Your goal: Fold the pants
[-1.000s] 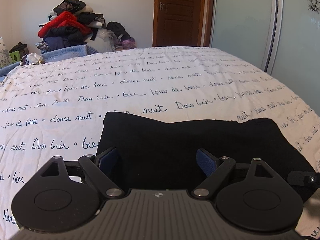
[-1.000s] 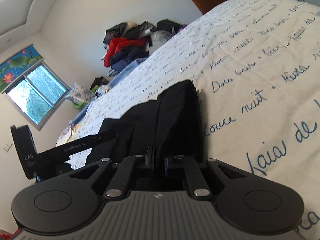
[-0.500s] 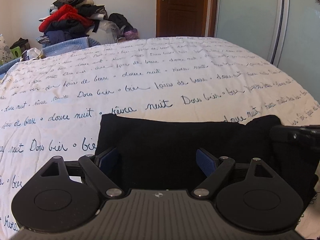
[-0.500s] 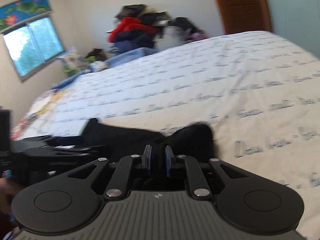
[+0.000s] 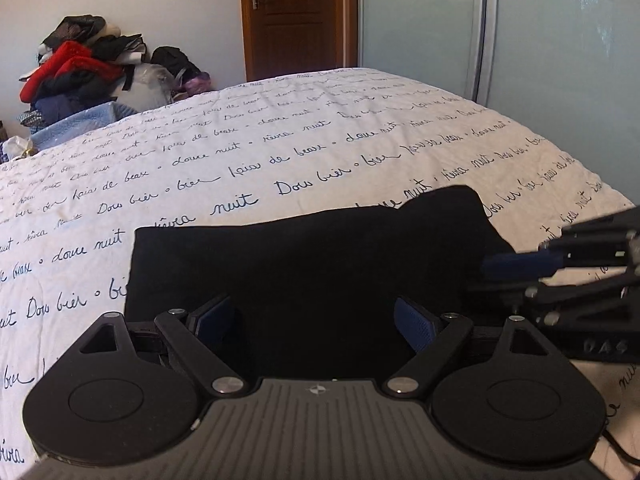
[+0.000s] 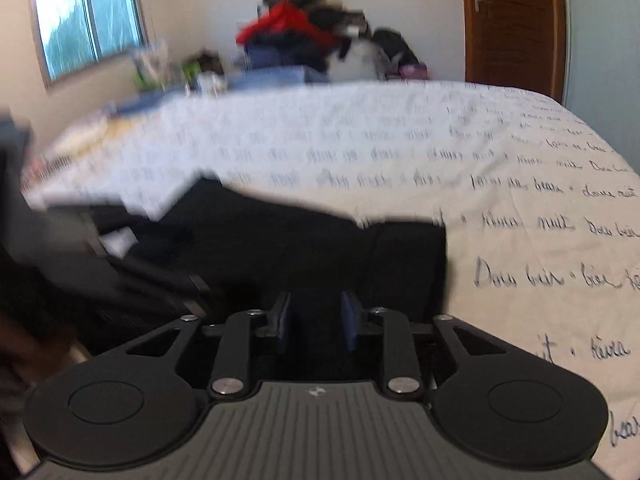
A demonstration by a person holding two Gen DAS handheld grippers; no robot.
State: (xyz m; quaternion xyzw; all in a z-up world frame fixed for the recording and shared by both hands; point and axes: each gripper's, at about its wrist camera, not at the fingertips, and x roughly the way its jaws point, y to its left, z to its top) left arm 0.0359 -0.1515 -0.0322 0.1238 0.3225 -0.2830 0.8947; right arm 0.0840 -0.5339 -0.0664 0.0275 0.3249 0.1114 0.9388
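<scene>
The black pants point(image 5: 320, 256) lie folded into a flat block on the bed's white cover with blue script point(image 5: 280, 152). My left gripper point(image 5: 314, 316) hovers over the near part of the pants, open wide, with nothing between its blue pads. My right gripper point(image 6: 316, 320) sits at the pants' right end point(image 6: 400, 256). Its jaws are opening: a gap shows between the pads and they press on no cloth. In the left wrist view the right gripper point(image 5: 494, 268) reaches in side-on from the right. The right wrist view is blurred, with the left gripper point(image 6: 132, 276) a dark smear at its left.
A pile of clothes point(image 5: 80, 76) rises beyond the bed's far left corner. A brown door point(image 5: 296, 16) and frosted sliding wardrobe doors point(image 5: 520, 40) stand behind the bed. A window point(image 6: 88, 20) is on the left wall. Bed cover stretches beyond the pants.
The right gripper rolled from tilted to level and its pads, pinched on the pants' edge before, have parted. The left gripper stayed open and shifted slightly over the pants.
</scene>
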